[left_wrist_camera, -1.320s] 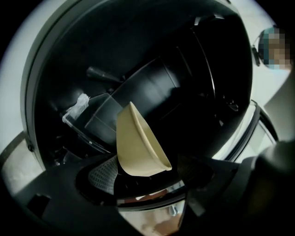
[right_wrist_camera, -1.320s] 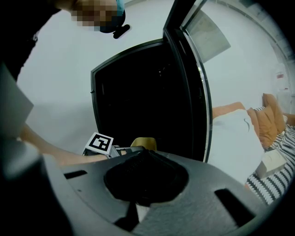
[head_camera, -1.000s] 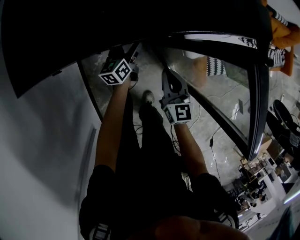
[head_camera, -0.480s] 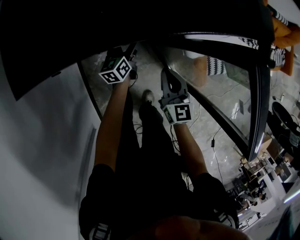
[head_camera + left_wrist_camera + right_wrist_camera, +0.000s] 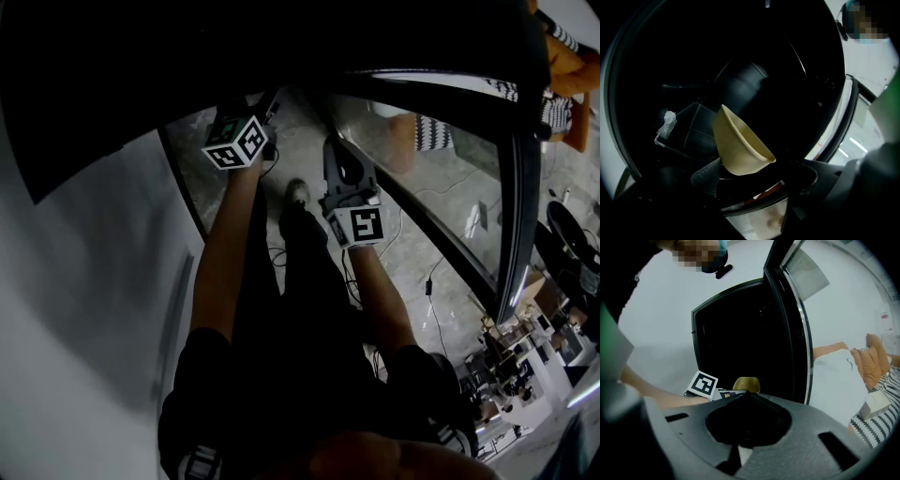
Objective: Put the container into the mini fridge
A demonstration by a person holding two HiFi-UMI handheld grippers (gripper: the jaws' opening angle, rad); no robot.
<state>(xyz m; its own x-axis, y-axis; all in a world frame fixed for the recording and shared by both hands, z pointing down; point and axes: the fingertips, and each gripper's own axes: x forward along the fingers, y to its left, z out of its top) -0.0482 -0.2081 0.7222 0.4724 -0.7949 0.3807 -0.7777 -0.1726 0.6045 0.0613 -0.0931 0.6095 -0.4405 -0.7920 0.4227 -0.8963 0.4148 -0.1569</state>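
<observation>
Both bare forearms reach forward and down toward a black mini fridge (image 5: 112, 84). The left gripper (image 5: 750, 176) is clamped on a cream, bowl-shaped container (image 5: 740, 145), which is held tilted with its mouth turned sideways, right at the fridge's dark opening. The right gripper (image 5: 746, 394) hangs just beside the left, with its jaws pressed together and nothing between them. The fridge's glass-fronted door (image 5: 787, 324) stands open at the right. Thin cables (image 5: 427, 272) trail over the pale stone floor (image 5: 450, 197) below.

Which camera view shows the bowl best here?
The left gripper view: the cream bowl sits mid-frame, tilted, clamped between the jaws before the dark fridge. The right gripper view shows only a sliver; the head view does not show it.
</observation>
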